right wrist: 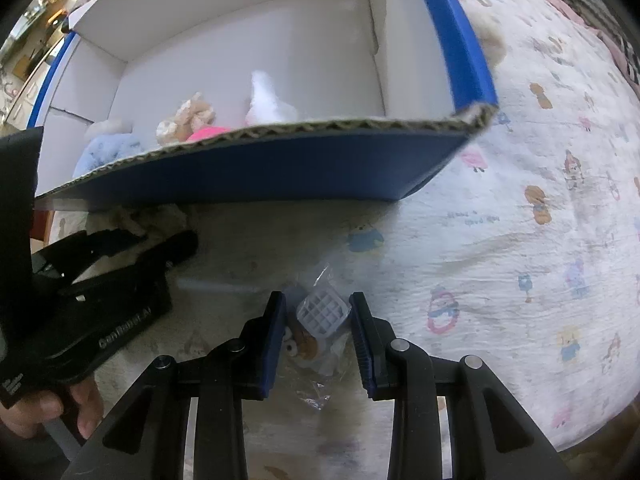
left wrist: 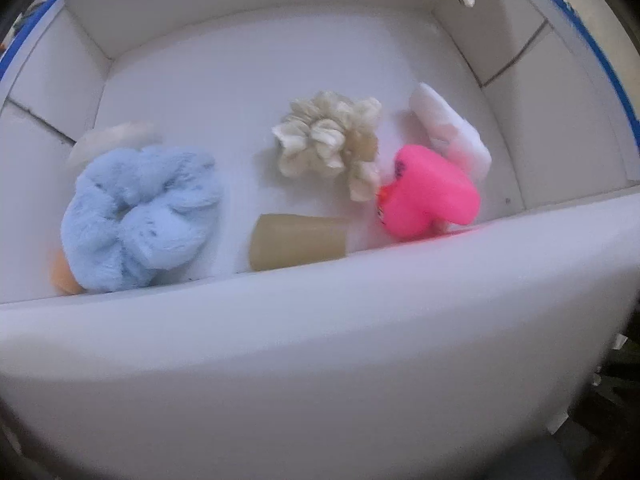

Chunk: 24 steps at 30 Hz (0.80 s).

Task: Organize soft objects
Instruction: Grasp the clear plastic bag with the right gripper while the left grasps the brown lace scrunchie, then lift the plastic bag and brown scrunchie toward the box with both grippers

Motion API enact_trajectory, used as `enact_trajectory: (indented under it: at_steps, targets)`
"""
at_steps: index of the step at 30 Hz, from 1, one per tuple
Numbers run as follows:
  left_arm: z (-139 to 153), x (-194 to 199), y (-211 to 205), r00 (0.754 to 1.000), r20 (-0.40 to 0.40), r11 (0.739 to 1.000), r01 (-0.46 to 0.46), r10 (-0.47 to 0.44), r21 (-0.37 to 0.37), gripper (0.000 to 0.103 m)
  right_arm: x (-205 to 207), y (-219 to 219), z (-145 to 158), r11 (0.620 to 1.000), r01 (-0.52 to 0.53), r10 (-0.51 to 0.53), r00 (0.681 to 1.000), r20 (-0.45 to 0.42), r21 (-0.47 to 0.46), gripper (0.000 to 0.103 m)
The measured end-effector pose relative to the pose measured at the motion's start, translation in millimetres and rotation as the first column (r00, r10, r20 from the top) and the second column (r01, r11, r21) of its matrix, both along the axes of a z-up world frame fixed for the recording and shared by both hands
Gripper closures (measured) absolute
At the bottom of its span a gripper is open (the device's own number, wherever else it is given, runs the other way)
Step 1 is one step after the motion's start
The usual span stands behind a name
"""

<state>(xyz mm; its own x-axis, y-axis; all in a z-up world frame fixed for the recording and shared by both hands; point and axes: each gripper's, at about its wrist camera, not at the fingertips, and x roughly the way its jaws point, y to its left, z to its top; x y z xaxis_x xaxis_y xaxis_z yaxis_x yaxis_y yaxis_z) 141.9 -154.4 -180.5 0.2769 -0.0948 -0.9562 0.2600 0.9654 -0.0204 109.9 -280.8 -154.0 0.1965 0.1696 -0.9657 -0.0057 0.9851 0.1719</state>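
Left wrist view looks down into the box [left wrist: 280, 64], white inside, near wall filling the lower frame. On its floor: blue scrunchie [left wrist: 140, 216] at left, lying over a small orange thing [left wrist: 62, 272] and partly over a white fuzzy piece [left wrist: 116, 132]; cream scrunchie [left wrist: 332, 140] in the middle; tan block [left wrist: 298, 242] just below it, against the near wall; pink duck [left wrist: 428, 196] at right, touching the cream scrunchie and leaning against a white foam piece [left wrist: 452, 128]. Left claw's own fingers not in this view. Right wrist view: left claw [right wrist: 152, 248] seen from the side, black, low beside the box's blue outer wall, a hand [right wrist: 44, 412] on its grip; cannot tell how its fingers stand. Right claw [right wrist: 318, 320] released, blue-padded fingers [right wrist: 272, 344] spread either side of a bagged toy [right wrist: 320, 320], a white gridded cube with a brown piece in clear plastic. Bag lies on the printed bedsheet [right wrist: 520, 220], in front of the box, between the pads, not gripped.
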Motion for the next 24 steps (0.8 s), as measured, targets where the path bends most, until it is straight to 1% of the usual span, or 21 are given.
enact_trajectory:
  at_steps: [1, 6, 8, 12, 14, 16, 19, 22, 24]
  targets:
    - [1.0, -0.2, 4.7, 1.000, 0.006, 1.000, -0.007, 0.007, -0.020, 0.089, -1.6, -0.1, -1.8, 1.000, 0.000, 0.000, 1.000, -0.002, 0.001, 0.069]
    - [1.9, -3.5, 27.2, 1.000, -0.002, 0.999, -0.017, 0.017, -0.052, 0.091, 0.1, 4.0, 1.0, 1.000, -0.009, 0.009, 1.000, -0.003, 0.005, 0.069]
    - [3.9, -7.6, 39.6, 1.000, -0.005, 0.999, -0.028, 0.028, -0.044, 0.091, -1.0, 4.7, 1.1, 1.000, -0.019, 0.019, 1.000, 0.001, 0.013, 0.069]
    - [9.9, -13.8, 66.9, 0.995, -0.027, 0.995, -0.094, 0.093, -0.040, 0.091, -1.4, 3.2, 6.4, 0.999, -0.029, 0.028, 1.000, 0.013, 0.043, 0.069]
    - [16.8, -18.1, 78.1, 0.992, -0.016, 0.991, -0.129, 0.129, -0.020, 0.091, -4.7, 3.7, 14.0, 0.996, -0.030, 0.028, 0.999, 0.027, 0.088, 0.069]
    - [23.6, -22.8, 88.3, 0.984, 0.005, 0.984, -0.176, 0.176, 0.036, 0.091, -9.7, 4.0, 24.0, 0.991, -0.036, 0.030, 0.998, 0.048, 0.128, 0.069]
    - [33.1, -28.9, 101.2, 0.979, 0.016, 0.979, -0.202, 0.202, 0.013, 0.091, -17.2, 5.2, 36.2, 0.986, -0.051, 0.039, 0.996, 0.075, 0.160, 0.069]
    - [41.6, -34.3, 113.6, 0.978, 0.044, 0.979, -0.203, 0.202, 0.020, 0.091, -23.4, 10.3, 48.9, 0.984, -0.075, 0.060, 0.993, 0.100, 0.161, 0.069]
    - [42.9, -39.1, 114.8, 0.977, 0.054, 0.978, -0.206, 0.205, 0.016, 0.091, -27.7, 15.0, 58.8, 0.982, -0.096, 0.075, 0.989, 0.126, 0.164, 0.069]
